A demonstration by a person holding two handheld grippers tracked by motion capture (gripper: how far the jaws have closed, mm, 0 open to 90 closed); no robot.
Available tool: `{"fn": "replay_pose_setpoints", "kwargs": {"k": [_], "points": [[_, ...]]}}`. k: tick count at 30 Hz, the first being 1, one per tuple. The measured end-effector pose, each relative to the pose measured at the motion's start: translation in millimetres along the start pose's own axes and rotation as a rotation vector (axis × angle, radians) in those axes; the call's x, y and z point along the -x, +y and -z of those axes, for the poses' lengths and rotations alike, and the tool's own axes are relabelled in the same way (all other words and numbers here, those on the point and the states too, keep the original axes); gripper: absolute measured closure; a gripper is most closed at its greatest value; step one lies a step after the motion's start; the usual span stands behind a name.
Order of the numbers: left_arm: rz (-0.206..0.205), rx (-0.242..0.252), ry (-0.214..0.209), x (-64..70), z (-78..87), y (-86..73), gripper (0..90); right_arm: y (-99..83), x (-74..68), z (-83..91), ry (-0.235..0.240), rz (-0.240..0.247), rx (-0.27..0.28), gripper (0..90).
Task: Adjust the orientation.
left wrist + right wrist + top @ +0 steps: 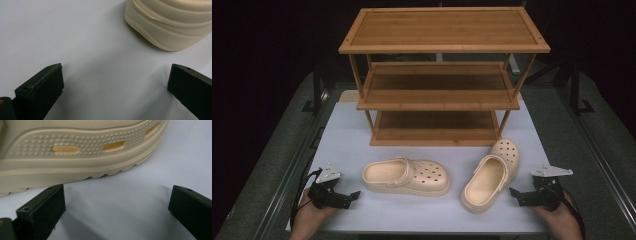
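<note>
Two cream clogs lie on the white table [352,135] in front of a wooden three-tier rack [442,75]. The left clog [407,176] lies sideways, toe to the right; its heel [167,25] shows ahead of my left gripper [115,87]. The right clog [492,175] points its toe toward the rack, and its side wall [75,157] is close before my right gripper [117,207]. My left gripper [354,196] rests open at the near left, a little short of the left clog. My right gripper [514,192] is open at the near right, beside the right clog's heel. Both hold nothing.
The rack stands at the back of the table with bare shelves. Metal rails [297,165] run along both table sides. The table's front edge [427,232] is just behind my hands.
</note>
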State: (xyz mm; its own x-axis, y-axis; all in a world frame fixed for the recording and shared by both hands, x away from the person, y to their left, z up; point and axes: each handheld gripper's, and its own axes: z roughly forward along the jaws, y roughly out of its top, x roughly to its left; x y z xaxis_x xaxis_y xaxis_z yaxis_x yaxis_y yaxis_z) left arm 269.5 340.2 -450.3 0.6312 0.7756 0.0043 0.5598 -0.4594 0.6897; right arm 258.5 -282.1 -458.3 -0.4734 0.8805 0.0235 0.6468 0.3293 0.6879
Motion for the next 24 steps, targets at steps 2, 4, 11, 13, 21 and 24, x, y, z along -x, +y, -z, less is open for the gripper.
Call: {"fn": "replay_pose_setpoints", "kwargs": {"k": [2,4,11,13,21,24], "points": [[-0.005,0.008,0.009,-0.2,2.4,-1.0,7.0,0.0,0.0,0.0,0.000,0.000,0.000,0.4],[-0.002,0.018,0.012,-1.3,5.8,-2.4,14.1,0.0,0.0,0.0,0.000,0.000,0.000,0.4],[0.021,0.037,0.006,-4.0,15.8,-7.8,23.7,0.2,0.0,-0.2,-0.001,0.002,-0.002,0.4],[0.022,0.049,0.006,-3.6,18.2,-7.4,26.2,0.2,-0.1,-0.2,-0.001,0.002,-0.002,0.3],[-0.007,0.053,-0.018,4.9,22.8,-4.0,36.0,0.1,-0.1,-0.2,-0.001,0.002,-0.001,0.3],[-0.015,0.052,-0.037,8.1,22.5,-3.5,40.6,0.0,0.0,-0.1,0.000,0.000,0.000,0.4]]}}
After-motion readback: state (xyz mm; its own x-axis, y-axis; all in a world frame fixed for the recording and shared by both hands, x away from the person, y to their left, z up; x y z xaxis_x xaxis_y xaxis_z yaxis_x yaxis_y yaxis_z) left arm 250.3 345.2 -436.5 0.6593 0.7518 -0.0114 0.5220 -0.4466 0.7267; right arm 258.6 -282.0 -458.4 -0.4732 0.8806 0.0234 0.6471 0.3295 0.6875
